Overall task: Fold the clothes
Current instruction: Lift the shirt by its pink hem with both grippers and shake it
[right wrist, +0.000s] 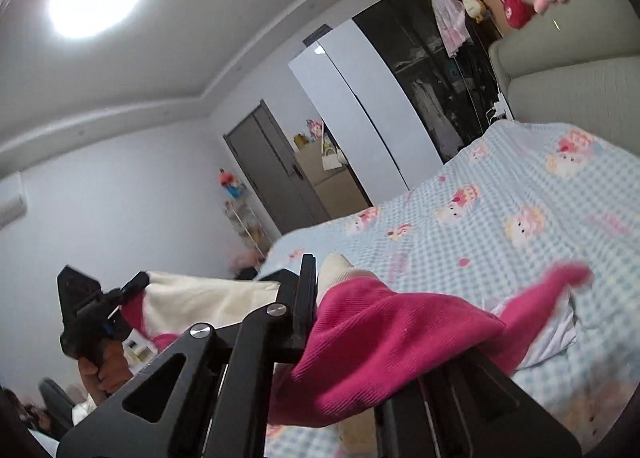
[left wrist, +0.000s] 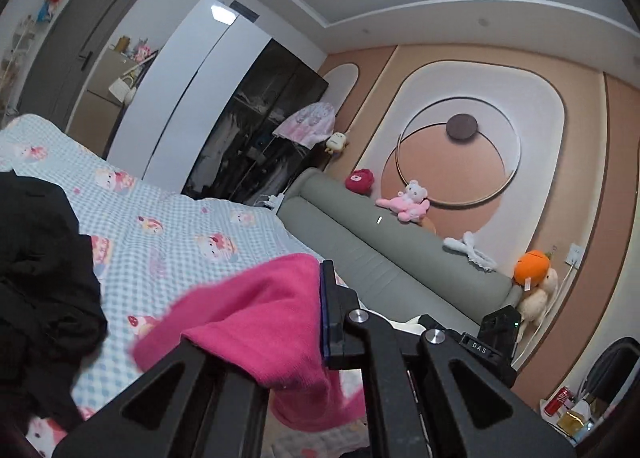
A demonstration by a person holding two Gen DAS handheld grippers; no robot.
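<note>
A pink and cream garment (left wrist: pixel 260 322) hangs lifted above the bed (left wrist: pixel 160 226), held between both grippers. My left gripper (left wrist: pixel 316 318) is shut on its pink knit edge, which drapes over the left finger and hides it. My right gripper (right wrist: pixel 320 298) is shut on the other pink edge (right wrist: pixel 384 342); the cloth covers its right finger. In the right wrist view the cream part (right wrist: pixel 208 298) stretches across to the left gripper (right wrist: pixel 92 318), held by a hand. In the left wrist view the right gripper (left wrist: pixel 492 334) shows beyond mine.
A black garment (left wrist: pixel 36 270) lies heaped on the bed's left side. A grey padded headboard (left wrist: pixel 384 250) carries several plush toys (left wrist: pixel 408 198). A wardrobe (left wrist: pixel 256 122) and door (left wrist: pixel 68 46) stand beyond the bed. A red can (left wrist: pixel 556 400) sits at lower right.
</note>
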